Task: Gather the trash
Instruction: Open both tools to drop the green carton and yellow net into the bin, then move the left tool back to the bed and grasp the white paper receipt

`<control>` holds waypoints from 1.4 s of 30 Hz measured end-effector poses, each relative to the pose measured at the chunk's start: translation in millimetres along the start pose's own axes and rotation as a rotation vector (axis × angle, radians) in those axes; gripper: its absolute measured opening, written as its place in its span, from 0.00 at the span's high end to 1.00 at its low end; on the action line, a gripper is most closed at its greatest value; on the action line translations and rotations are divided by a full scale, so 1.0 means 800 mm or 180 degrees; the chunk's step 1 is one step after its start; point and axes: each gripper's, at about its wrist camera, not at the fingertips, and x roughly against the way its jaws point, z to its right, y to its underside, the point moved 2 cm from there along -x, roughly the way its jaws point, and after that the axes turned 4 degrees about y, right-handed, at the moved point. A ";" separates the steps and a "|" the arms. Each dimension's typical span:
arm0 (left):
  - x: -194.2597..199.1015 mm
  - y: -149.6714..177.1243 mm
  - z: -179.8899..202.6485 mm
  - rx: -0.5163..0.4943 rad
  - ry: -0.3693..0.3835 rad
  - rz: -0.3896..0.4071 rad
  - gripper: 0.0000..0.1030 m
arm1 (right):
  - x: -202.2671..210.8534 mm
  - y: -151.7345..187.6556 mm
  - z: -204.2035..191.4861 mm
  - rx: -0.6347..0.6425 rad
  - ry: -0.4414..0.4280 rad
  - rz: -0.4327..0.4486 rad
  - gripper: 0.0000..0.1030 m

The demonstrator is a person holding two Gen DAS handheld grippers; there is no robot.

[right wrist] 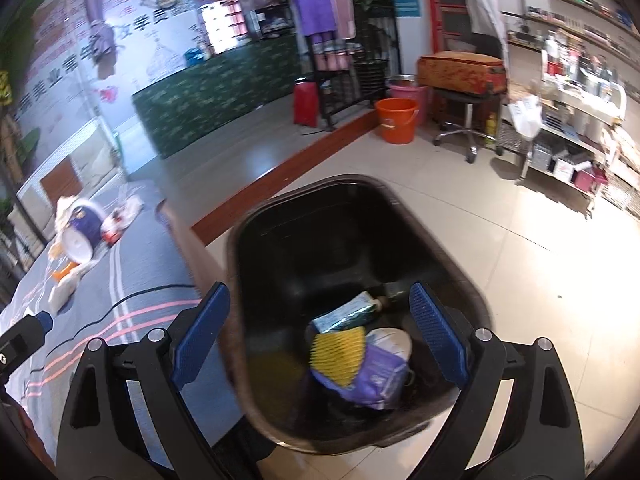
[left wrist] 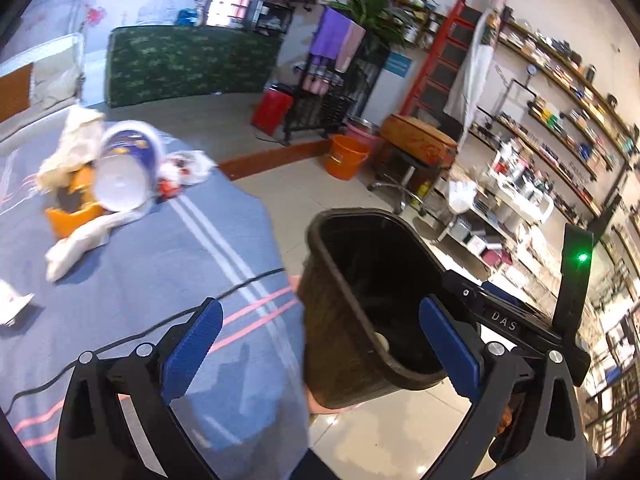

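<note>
A black trash bin [right wrist: 320,240] stands on the floor beside the bed and also shows in the left wrist view [left wrist: 344,320]. Inside lie a green bottle [right wrist: 352,310], a yellow foam net [right wrist: 340,350] and a purple wrapper [right wrist: 376,380]. My right gripper [right wrist: 320,332] is open and empty right above the bin. My left gripper [left wrist: 320,344] is open and empty over the bed edge next to the bin. On the bed lies a trash pile: a blue and white paper bucket [left wrist: 124,172], an orange box [left wrist: 72,212], crumpled paper [left wrist: 76,140] and a white plastic bag [left wrist: 188,166].
The bed has a grey striped cover [left wrist: 160,280] with a black cable [left wrist: 160,320] across it. An orange bucket [right wrist: 396,120], a stool [right wrist: 464,92], a red bin [right wrist: 306,102] and a shelf trolley [right wrist: 572,120] stand on the tiled floor.
</note>
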 end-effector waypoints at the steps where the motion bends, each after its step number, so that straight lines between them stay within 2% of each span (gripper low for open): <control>1: 0.006 0.001 -0.006 0.0024 -0.0040 0.0030 0.06 | 0.001 0.001 -0.011 0.0058 -0.0048 0.0002 0.13; 11: 0.069 0.017 -0.082 0.0455 -0.0365 0.0278 0.06 | 0.006 0.012 -0.092 0.0448 -0.0461 -0.0060 0.12; 15: 0.106 0.020 -0.114 0.0657 -0.0557 0.0492 0.06 | 0.010 0.020 -0.124 0.0595 -0.0596 -0.0072 0.12; 23: 0.163 0.032 -0.194 0.1106 -0.1017 0.0674 0.06 | 0.017 0.031 -0.177 0.0821 -0.0824 -0.0089 0.12; 30: 0.174 0.033 -0.275 0.1409 -0.1364 0.0463 0.06 | 0.030 0.023 -0.217 0.0981 -0.0985 0.0006 0.12; 35: 0.153 0.012 -0.317 0.1567 -0.1413 0.0180 0.06 | 0.033 0.023 -0.241 0.1038 -0.1078 0.0016 0.12; 37: 0.136 0.006 -0.330 0.1578 -0.1507 -0.0001 0.06 | 0.032 0.023 -0.247 0.1058 -0.1111 0.0008 0.12; 42: 0.109 0.001 -0.355 0.1819 -0.1487 -0.0174 0.06 | 0.030 0.020 -0.257 0.1104 -0.1138 0.0007 0.12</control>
